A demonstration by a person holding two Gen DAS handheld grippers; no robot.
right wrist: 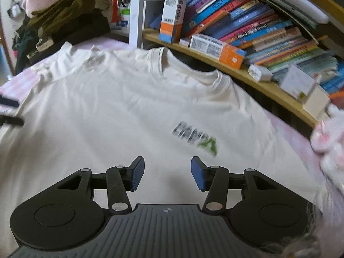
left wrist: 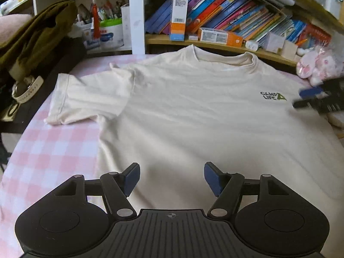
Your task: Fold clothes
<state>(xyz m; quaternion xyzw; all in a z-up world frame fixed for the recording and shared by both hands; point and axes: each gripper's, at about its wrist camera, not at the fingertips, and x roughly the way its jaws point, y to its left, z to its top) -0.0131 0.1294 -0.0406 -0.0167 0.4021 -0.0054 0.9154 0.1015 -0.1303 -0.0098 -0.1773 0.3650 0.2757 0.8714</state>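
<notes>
T-shirt point(left wrist: 193, 107) lies flat, collar toward the bookshelf point(left wrist: 215, 45); both tools point(left wrist: 171, 179) point(right wrist: 167, 173) released, empty

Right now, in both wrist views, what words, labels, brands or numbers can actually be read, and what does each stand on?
"CAMP LIFE", with a green triangle mark: on the chest of the cream T-shirt; motion-blurred in the right wrist view.
"usmile": down the side of the upright white and orange box on the shelf.
Barcode digits on that box: too small.
Flat white and orange box: print too small.
Book spines: blurred, unreadable.
</notes>
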